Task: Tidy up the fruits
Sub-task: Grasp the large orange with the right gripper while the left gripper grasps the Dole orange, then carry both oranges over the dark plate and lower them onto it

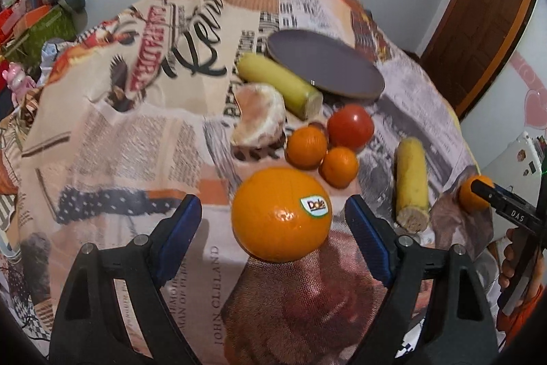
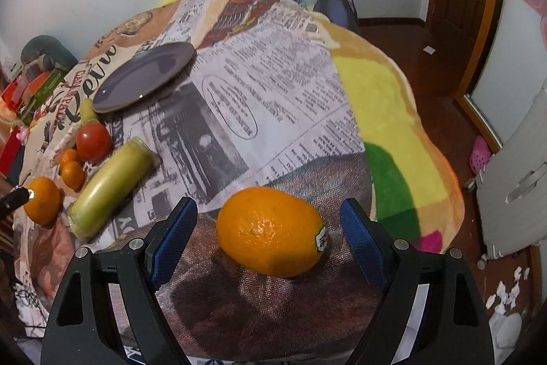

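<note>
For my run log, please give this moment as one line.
left gripper: open astride left orange, no contact | right gripper: open astride right orange, no contact | plate: bare

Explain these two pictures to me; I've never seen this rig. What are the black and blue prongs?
No robot: a person holds a two-finger gripper in each hand, with a camera looking along its fingers. One picture is from the left gripper, one from the right gripper. Both are open: one orange sits between the left's fingers, another orange between the right's, on the printed cloth. Nothing is held. Further back lie a dark plate, a tomato and two mandarins.
</note>
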The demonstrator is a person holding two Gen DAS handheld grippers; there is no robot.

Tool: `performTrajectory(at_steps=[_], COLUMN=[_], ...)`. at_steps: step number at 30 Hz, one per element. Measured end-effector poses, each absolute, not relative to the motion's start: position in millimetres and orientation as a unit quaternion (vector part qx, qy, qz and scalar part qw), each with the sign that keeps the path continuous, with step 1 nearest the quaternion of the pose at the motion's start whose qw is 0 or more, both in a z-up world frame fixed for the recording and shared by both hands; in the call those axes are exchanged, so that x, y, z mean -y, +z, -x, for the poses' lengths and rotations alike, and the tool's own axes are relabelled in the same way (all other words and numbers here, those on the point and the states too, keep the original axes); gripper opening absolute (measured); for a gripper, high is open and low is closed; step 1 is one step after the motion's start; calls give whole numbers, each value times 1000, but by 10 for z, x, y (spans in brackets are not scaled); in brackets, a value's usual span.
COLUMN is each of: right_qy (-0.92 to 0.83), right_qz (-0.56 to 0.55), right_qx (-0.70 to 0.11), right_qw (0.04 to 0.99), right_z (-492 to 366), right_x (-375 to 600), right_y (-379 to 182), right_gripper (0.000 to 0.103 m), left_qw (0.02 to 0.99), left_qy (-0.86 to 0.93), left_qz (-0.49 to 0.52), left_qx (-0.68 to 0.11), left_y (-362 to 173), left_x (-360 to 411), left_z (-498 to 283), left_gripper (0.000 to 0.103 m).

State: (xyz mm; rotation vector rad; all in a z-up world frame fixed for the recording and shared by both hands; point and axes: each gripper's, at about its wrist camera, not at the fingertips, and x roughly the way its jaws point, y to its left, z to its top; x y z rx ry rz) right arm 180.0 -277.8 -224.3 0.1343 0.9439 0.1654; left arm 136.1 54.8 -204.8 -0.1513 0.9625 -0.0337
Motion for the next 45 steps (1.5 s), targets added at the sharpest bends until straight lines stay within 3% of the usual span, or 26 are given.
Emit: performTrajectory(at_steps=[5,8,10,15,26,45], right_qy=[76,81,79,79,106,171], right_qz=[-68,-78,-76,-67,-56,-4], right_qx=[-467,-481,-480,-478,-445,-332], right_qw=[879,870,870,873,887,928], right_z=[-1845,-1866,-1855,-1837,-1876,-2173], right_x=[2767,2771,2763,2747,2603,2064], right_y=[-2373,-2462,-2479,-2444,-2173,-1345], right_gripper=[82,65,63,63,62,62], left_qw=[876,869,868,876,888,938], left_qy=[-14,-13,-14,-20,-11,-23], left_qz=[70,82,88,84,71,56], left_qx=[-478,-488,-488,-475,-455,-342], left_y=[-2206,-2311,-2344,-2296,-2139,-1169], left_x=[-520,-540,-545,-503,-493,-509], left_z=[-1421,-1466,-1473,-1453,-1425,-1701], left_gripper=[86,86,85,70,69,69])
